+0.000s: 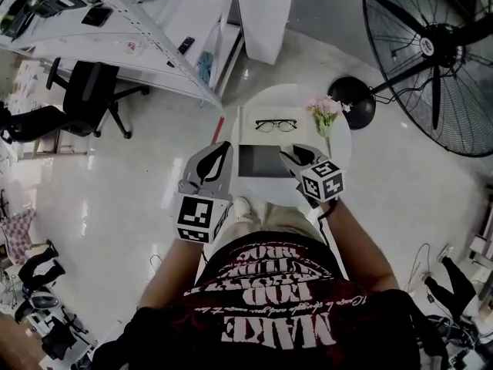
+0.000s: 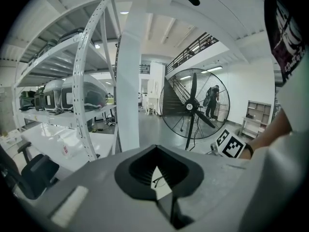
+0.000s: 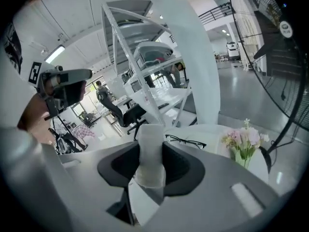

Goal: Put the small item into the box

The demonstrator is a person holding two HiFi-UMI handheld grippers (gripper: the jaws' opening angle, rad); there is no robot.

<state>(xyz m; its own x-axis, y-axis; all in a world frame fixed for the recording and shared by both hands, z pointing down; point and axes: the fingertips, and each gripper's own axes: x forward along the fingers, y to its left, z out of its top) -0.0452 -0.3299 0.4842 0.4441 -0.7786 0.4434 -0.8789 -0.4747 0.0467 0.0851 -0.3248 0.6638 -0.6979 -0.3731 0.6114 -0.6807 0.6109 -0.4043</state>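
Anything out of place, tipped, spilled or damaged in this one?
Nothing stands out. The glasses lie flat on the round table, the flowers stand upright beside them, and the box sits square in front. The right gripper is closed on a white item; nothing looks spilled or damaged.

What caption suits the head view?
Left gripper and right gripper flank the box beside glasses and flowers on a round table.

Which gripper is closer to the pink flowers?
Right. The right gripper, holding a white item, is on the flowers' side of the box; the left gripper is beyond the box's other side.
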